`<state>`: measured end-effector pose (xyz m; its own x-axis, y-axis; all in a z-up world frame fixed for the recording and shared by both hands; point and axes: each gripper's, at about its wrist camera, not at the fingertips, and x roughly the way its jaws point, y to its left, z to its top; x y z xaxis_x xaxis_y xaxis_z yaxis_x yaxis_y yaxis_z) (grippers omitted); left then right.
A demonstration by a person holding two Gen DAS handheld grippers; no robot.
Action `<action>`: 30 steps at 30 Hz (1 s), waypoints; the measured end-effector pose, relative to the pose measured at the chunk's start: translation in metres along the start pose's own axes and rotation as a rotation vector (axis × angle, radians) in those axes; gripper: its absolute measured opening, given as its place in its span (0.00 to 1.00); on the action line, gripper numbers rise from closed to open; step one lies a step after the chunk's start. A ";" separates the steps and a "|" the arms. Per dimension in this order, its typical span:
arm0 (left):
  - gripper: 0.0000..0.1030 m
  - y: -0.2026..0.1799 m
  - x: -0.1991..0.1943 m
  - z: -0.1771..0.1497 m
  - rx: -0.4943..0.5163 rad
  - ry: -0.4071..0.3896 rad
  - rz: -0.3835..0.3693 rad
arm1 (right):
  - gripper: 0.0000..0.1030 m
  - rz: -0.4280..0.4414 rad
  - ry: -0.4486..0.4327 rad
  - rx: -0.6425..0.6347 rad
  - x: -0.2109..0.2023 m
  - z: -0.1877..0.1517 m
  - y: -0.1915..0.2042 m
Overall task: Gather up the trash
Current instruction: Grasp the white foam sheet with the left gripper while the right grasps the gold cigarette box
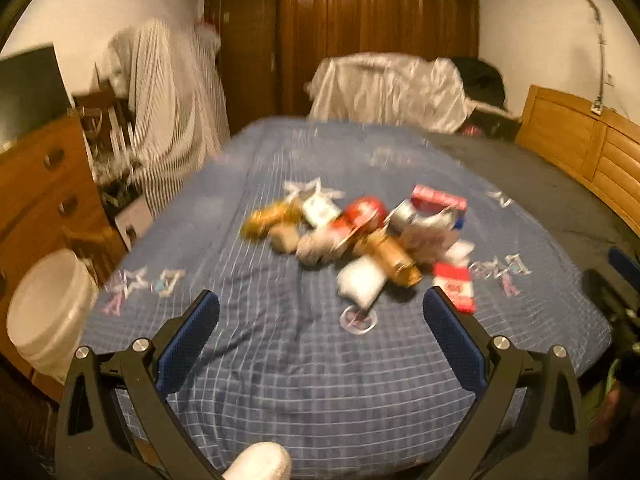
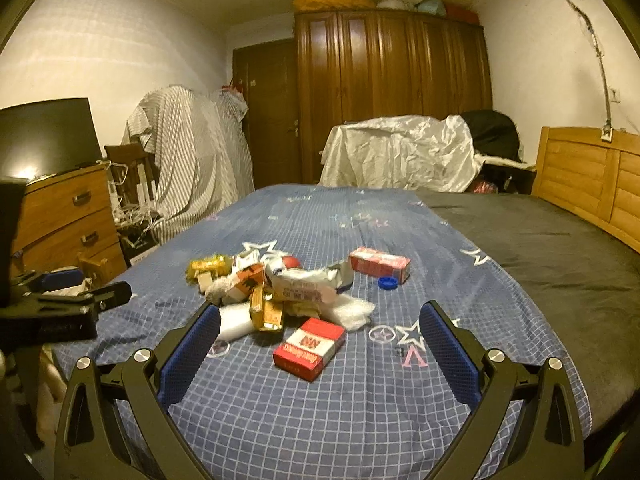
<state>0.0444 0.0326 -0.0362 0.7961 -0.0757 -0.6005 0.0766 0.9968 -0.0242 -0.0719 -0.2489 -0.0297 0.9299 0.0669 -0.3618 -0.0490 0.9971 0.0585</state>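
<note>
White bucket (image 1: 50,312) beside bed (image 1: 304,380), left-view only

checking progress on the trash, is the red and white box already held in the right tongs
No, the red and white box lies on the blue checked bedspread, apart from the wide-open right tongs.

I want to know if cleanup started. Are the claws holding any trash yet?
No. The left claw and the right claw are both open and empty. The trash pile lies untouched on the bed.
</note>
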 end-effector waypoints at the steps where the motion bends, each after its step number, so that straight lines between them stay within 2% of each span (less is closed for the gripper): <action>1: 0.95 0.006 0.010 -0.001 -0.005 0.042 -0.031 | 0.96 0.005 0.016 0.000 0.004 -0.002 -0.002; 3: 0.95 0.013 0.034 -0.004 0.013 0.136 -0.091 | 0.96 0.023 0.065 0.005 0.016 -0.008 -0.006; 5: 0.95 0.014 0.056 -0.009 0.065 0.184 -0.095 | 0.96 0.040 0.108 0.009 0.029 -0.014 -0.011; 6: 0.95 0.012 0.069 -0.010 0.095 0.213 -0.133 | 0.96 0.051 0.130 0.006 0.037 -0.017 -0.012; 9: 0.94 -0.005 0.100 -0.007 0.193 0.303 -0.267 | 0.96 0.089 0.186 0.001 0.059 -0.022 -0.015; 11: 0.87 -0.021 0.118 -0.001 0.268 0.335 -0.297 | 0.94 0.122 0.217 0.011 0.077 -0.025 -0.016; 12: 0.87 -0.029 0.127 0.003 0.301 0.341 -0.309 | 0.93 0.143 0.230 0.017 0.084 -0.026 -0.017; 14: 0.87 -0.040 0.142 0.011 0.328 0.363 -0.337 | 0.85 0.175 0.255 0.022 0.096 -0.026 -0.016; 16: 0.86 -0.048 0.168 0.018 0.345 0.400 -0.321 | 0.74 0.206 0.287 0.034 0.109 -0.027 -0.015; 19: 0.70 -0.055 0.202 0.021 0.328 0.464 -0.325 | 0.65 0.238 0.332 0.057 0.126 -0.029 -0.016; 21: 0.66 -0.059 0.210 0.021 0.333 0.469 -0.320 | 0.63 0.256 0.351 0.070 0.133 -0.028 -0.016; 22: 0.59 -0.060 0.211 0.021 0.334 0.467 -0.323 | 0.62 0.266 0.364 0.077 0.138 -0.026 -0.016; 23: 0.48 -0.059 0.211 0.021 0.333 0.464 -0.323 | 0.61 0.272 0.371 0.080 0.143 -0.024 -0.015; 30: 0.47 -0.042 0.178 0.013 0.356 0.403 -0.307 | 0.61 0.329 0.419 0.028 0.179 -0.001 0.016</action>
<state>0.1911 -0.0227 -0.1320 0.4219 -0.2728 -0.8646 0.5170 0.8558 -0.0177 0.0939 -0.2207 -0.0943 0.6414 0.3904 -0.6604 -0.2981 0.9200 0.2544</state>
